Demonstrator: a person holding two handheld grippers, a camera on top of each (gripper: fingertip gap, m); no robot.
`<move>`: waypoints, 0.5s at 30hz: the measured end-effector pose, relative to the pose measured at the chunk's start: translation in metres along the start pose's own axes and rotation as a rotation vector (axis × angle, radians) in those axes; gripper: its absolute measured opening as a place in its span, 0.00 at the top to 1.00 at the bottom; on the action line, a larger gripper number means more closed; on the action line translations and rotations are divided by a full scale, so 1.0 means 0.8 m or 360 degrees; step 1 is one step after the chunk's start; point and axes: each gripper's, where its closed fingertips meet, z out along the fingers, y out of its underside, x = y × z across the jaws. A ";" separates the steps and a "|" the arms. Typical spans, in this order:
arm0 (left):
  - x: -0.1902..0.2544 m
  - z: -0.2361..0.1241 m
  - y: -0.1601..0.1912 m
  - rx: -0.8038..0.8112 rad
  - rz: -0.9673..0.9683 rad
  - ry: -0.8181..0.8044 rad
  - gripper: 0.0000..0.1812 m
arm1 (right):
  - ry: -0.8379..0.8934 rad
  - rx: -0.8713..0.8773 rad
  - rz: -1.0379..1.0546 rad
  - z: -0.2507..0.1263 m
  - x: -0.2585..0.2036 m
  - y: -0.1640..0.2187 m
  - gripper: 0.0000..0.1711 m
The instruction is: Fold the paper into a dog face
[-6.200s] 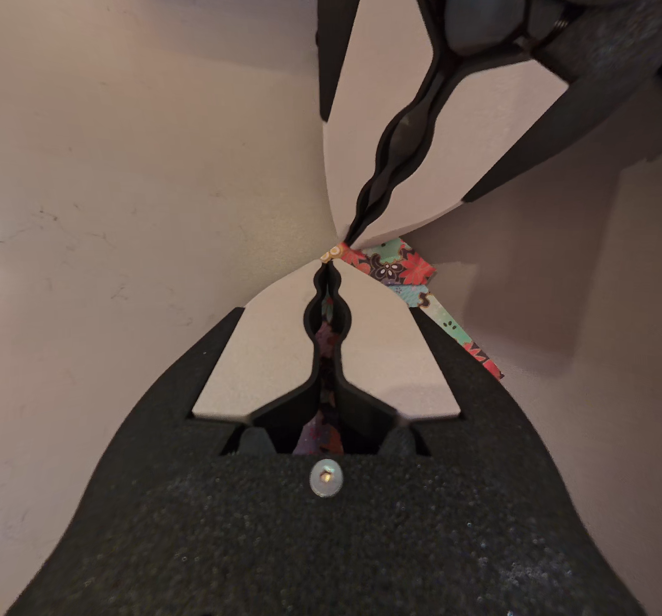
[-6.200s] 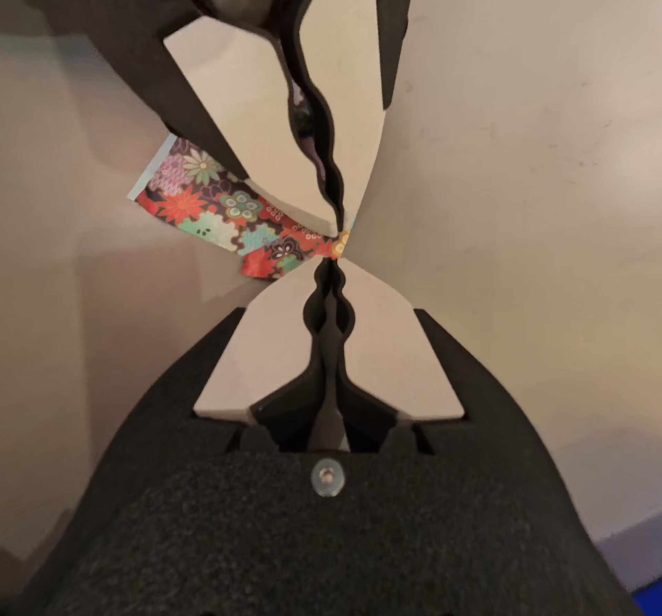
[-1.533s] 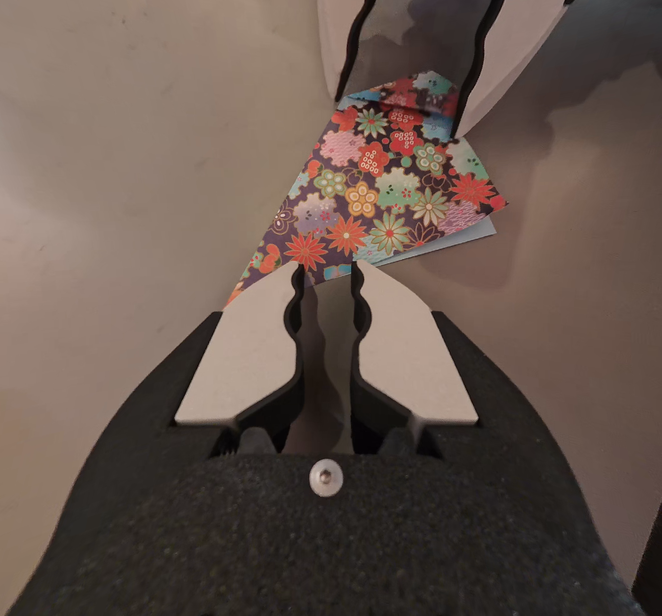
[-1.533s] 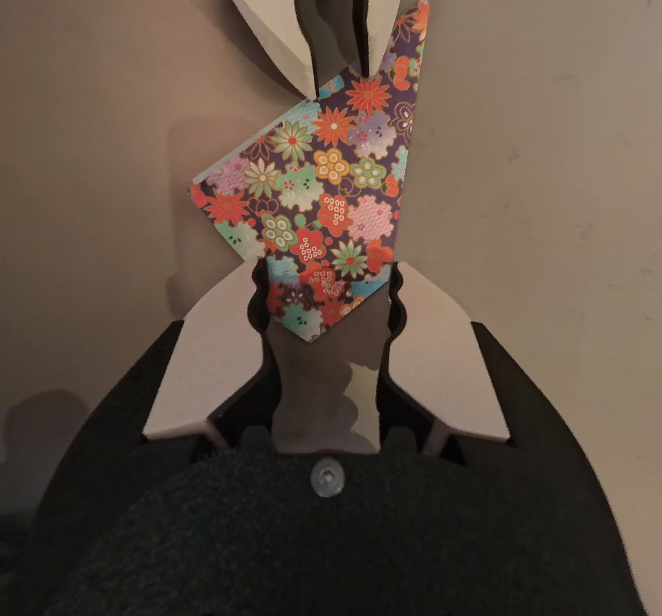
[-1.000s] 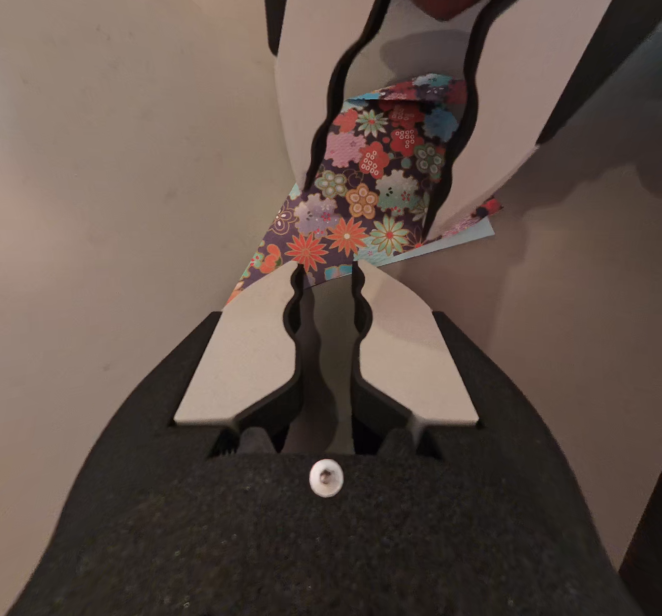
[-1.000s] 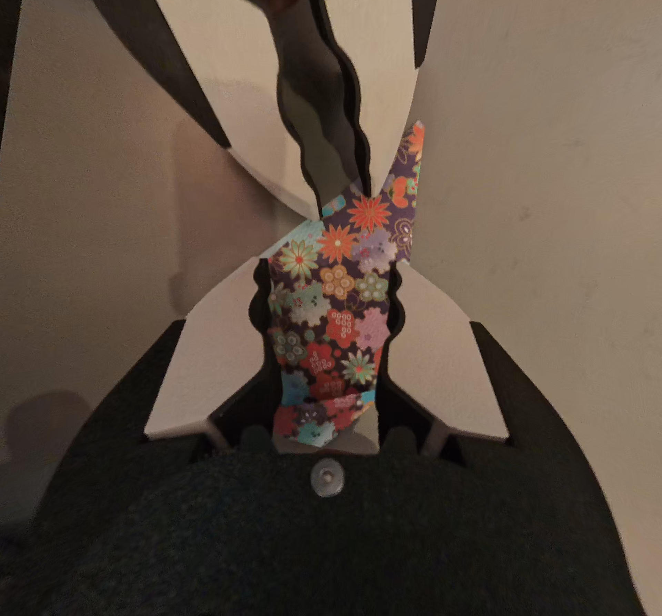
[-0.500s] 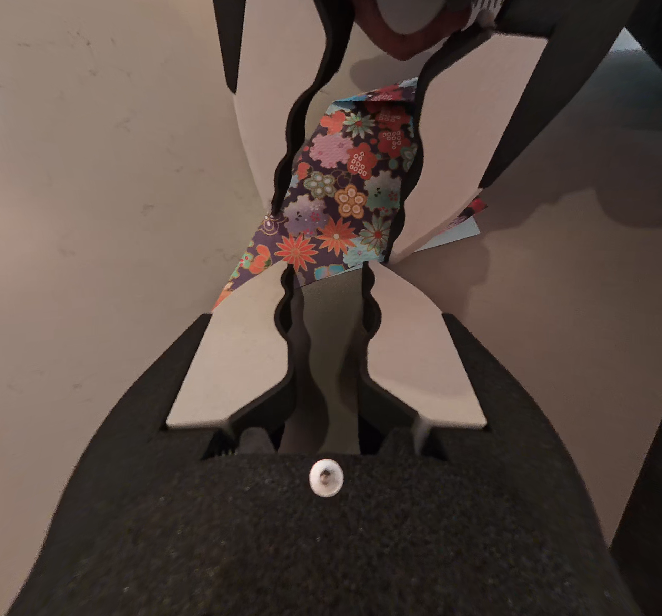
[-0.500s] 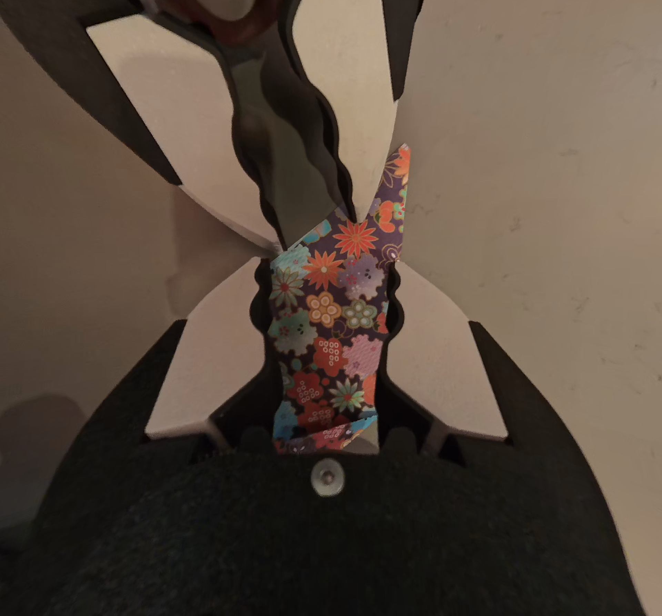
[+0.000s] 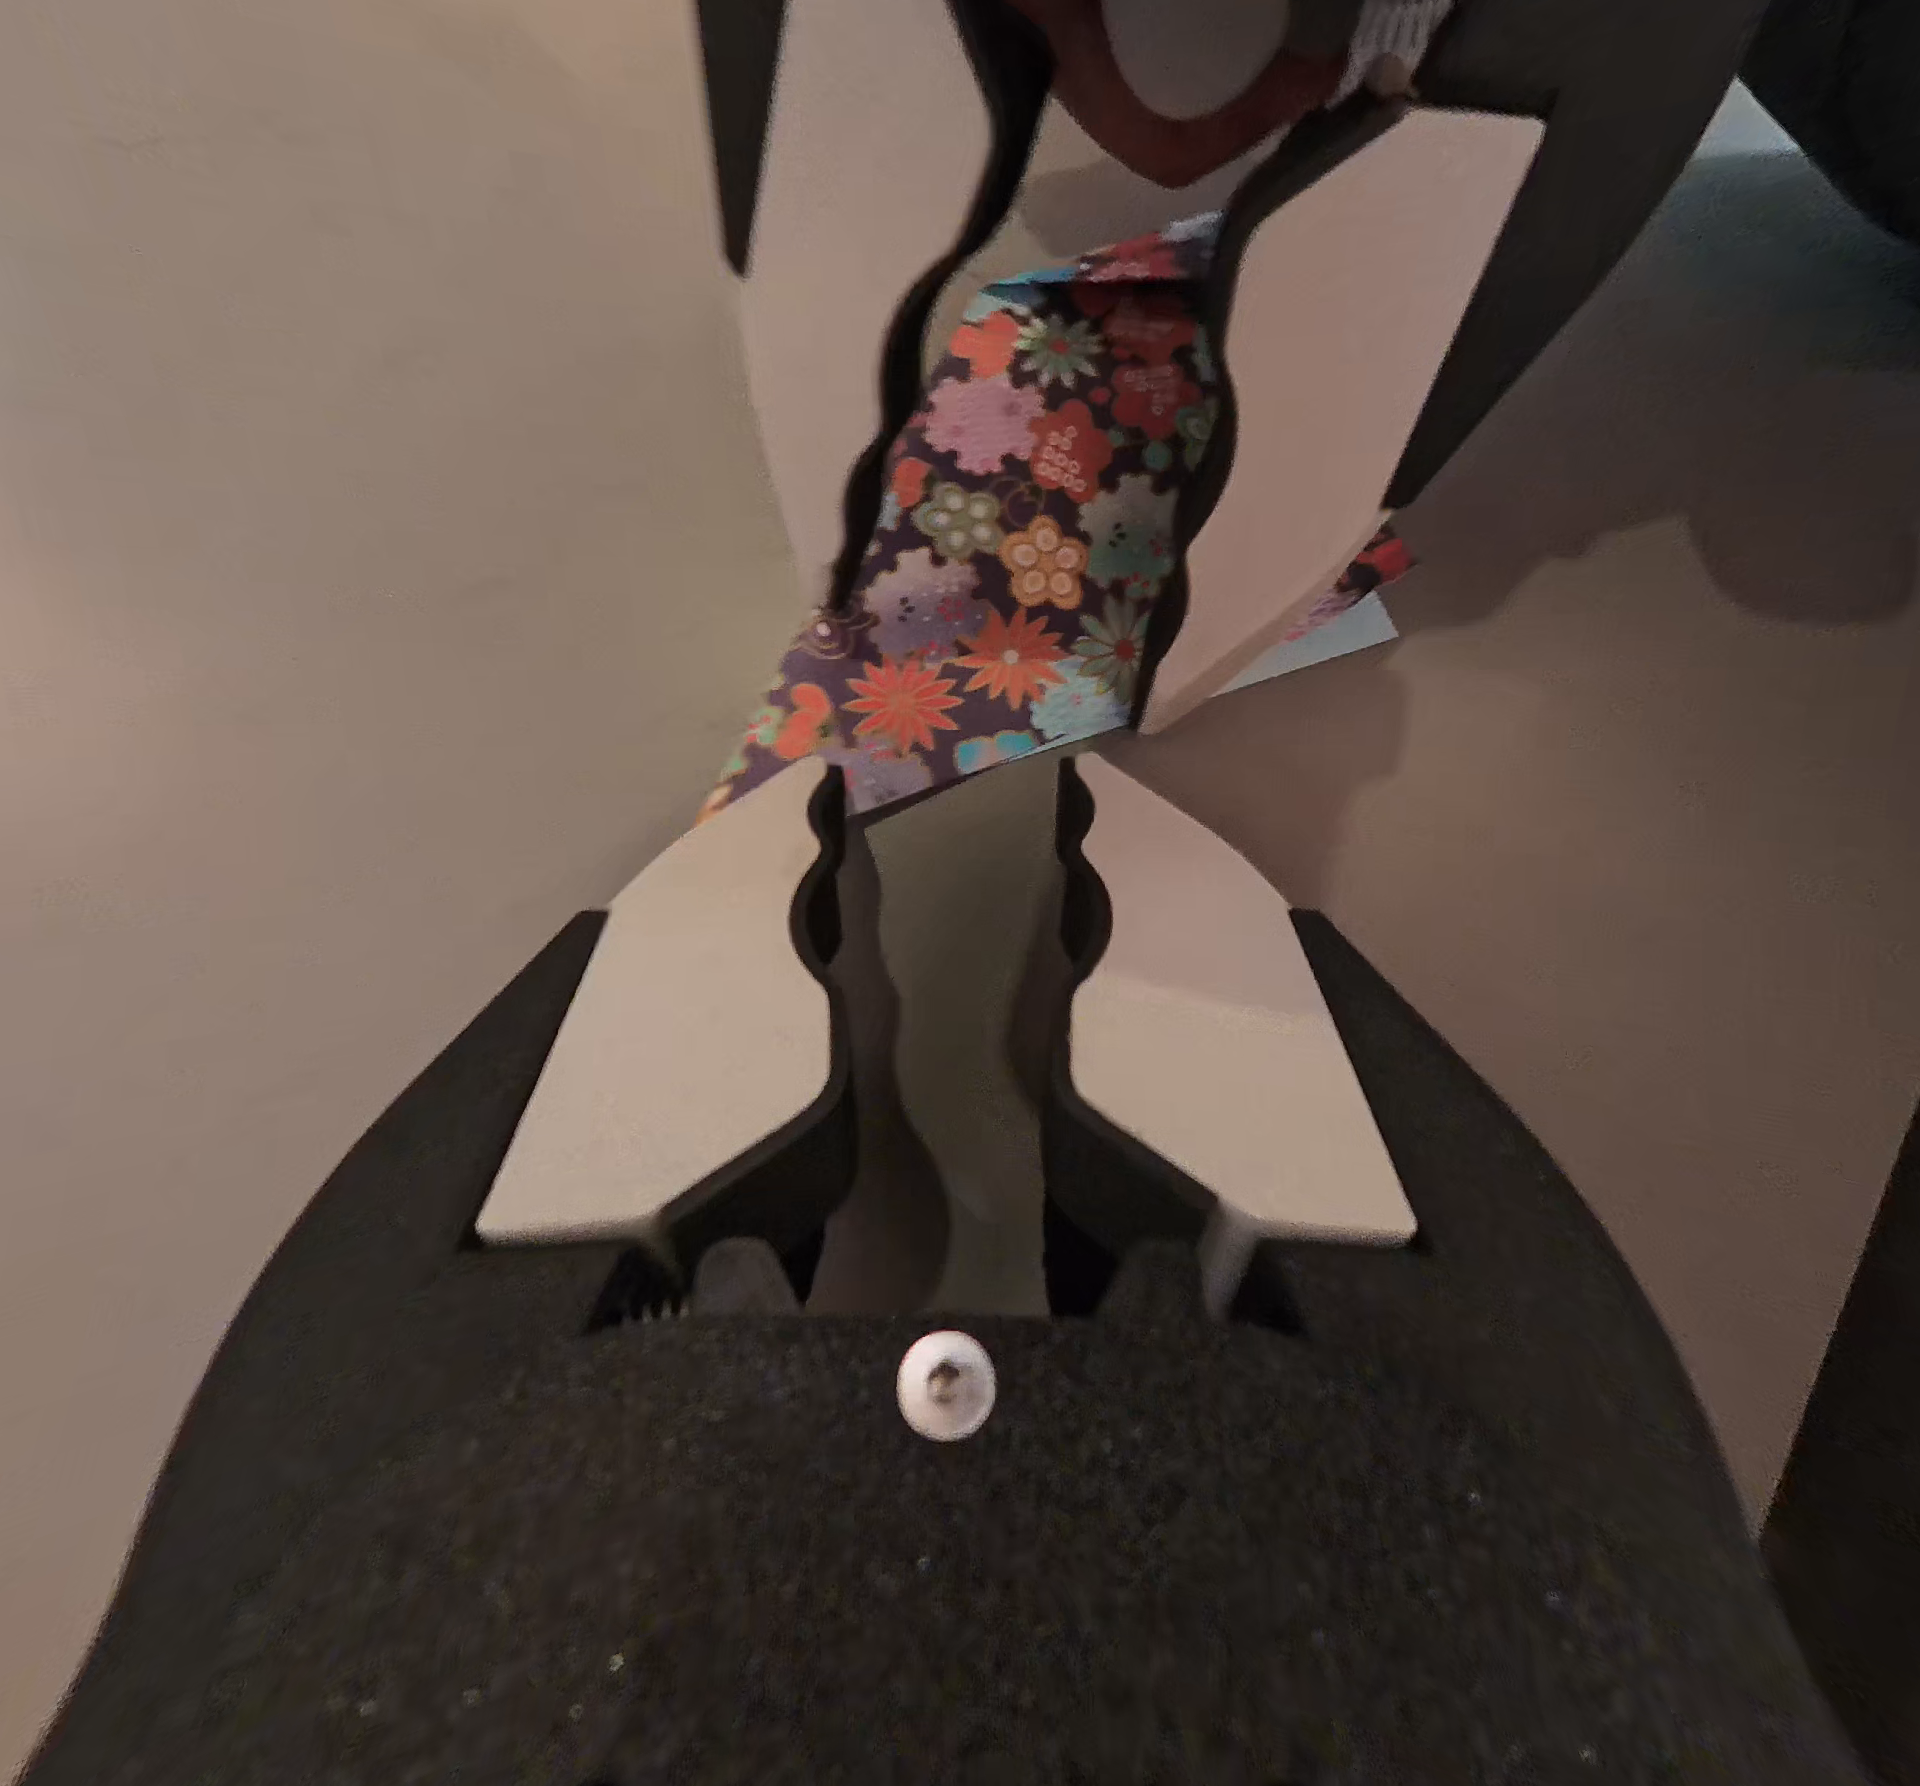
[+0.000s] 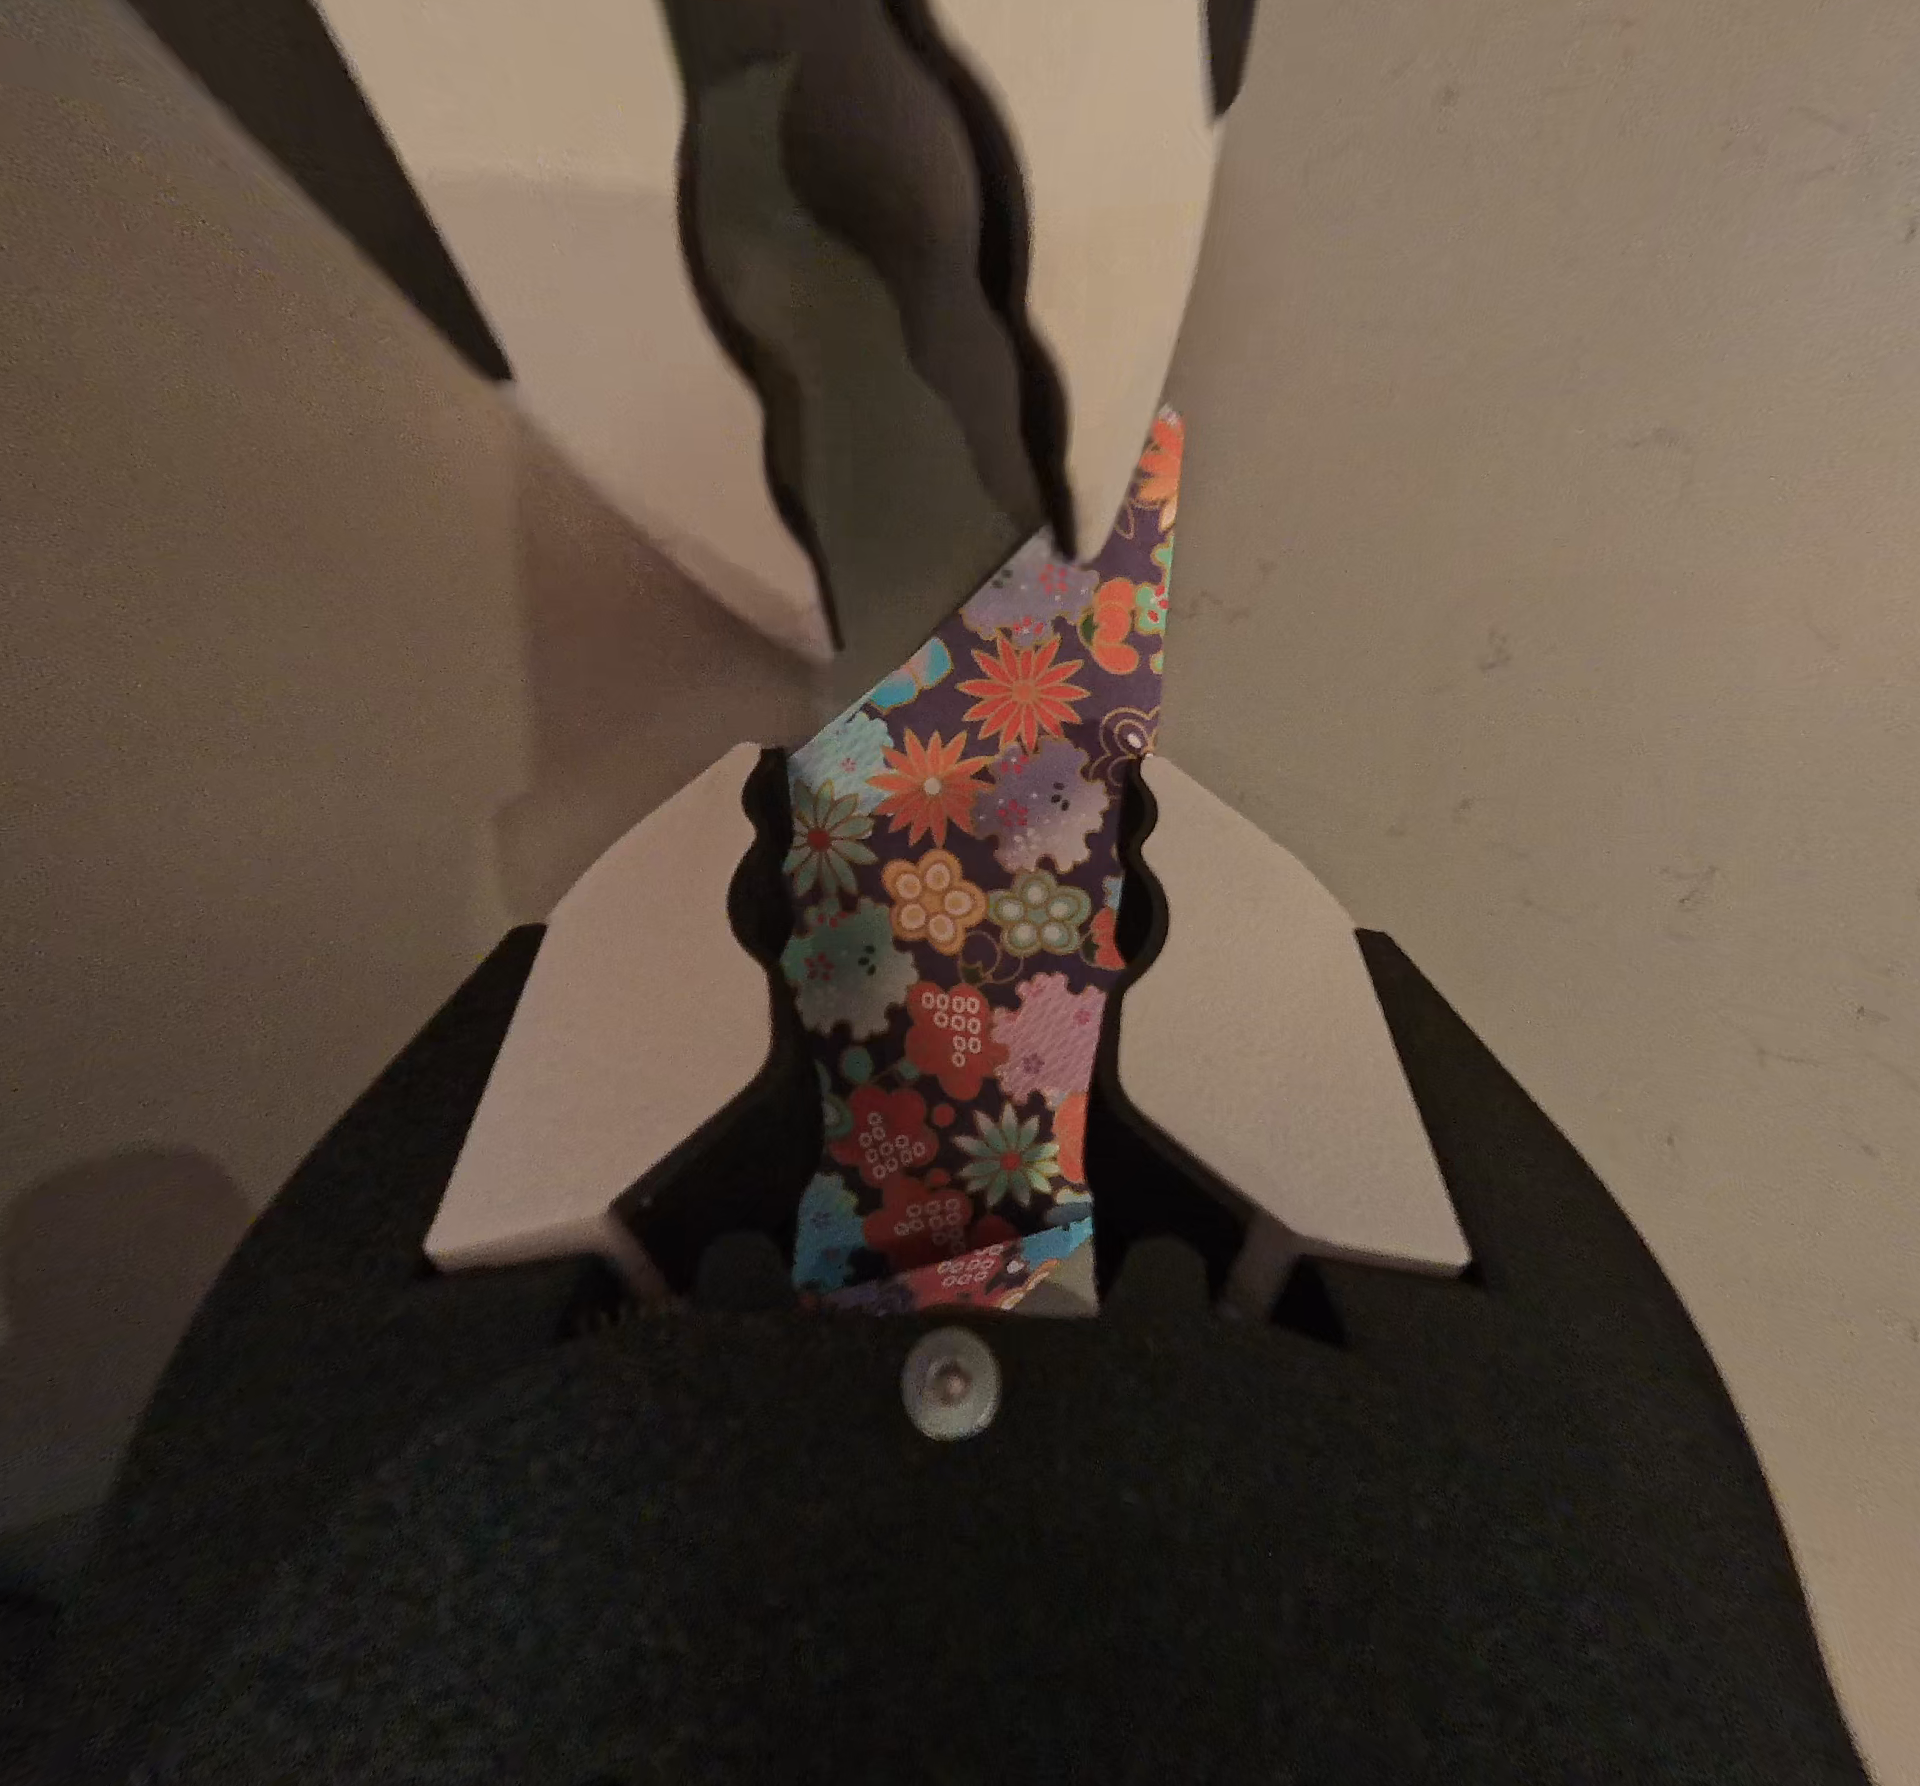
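Note:
The folded floral paper (image 9: 1039,531) lies flat on the beige table (image 9: 312,593). A pale blue underside shows at its right corner. My right gripper (image 10: 951,760) is open, with its fingers astride the paper (image 10: 966,905), which runs back between them to the gripper's body. In the left wrist view it reaches in from the top (image 9: 987,661). My left gripper (image 9: 945,775) is open and empty, its tips at the paper's near edge. It faces the right gripper and shows at the top of the right wrist view (image 10: 951,593).
The beige table (image 10: 1558,697) spreads out on both sides of the paper. A dark edge (image 9: 1849,1424) shows at the lower right of the left wrist view. Both grippers' tips are close together, under 4 cm apart.
My left gripper's fingers have spread a little wider. The two grippers have drawn closer together over the paper. The paper stays flat.

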 end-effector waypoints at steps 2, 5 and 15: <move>-0.018 -0.011 -0.001 0.0022 -0.0060 -0.0054 0.79 | 0.0001 0.0000 -0.0001 0.000 0.000 0.000 0.65; -0.045 -0.017 0.006 -0.0003 -0.0163 -0.0133 0.78 | 0.0003 -0.0002 0.0002 0.000 0.001 0.001 0.65; -0.040 0.007 0.004 -0.0088 0.0010 -0.0167 0.82 | 0.0004 -0.0007 0.0005 -0.001 0.002 0.001 0.65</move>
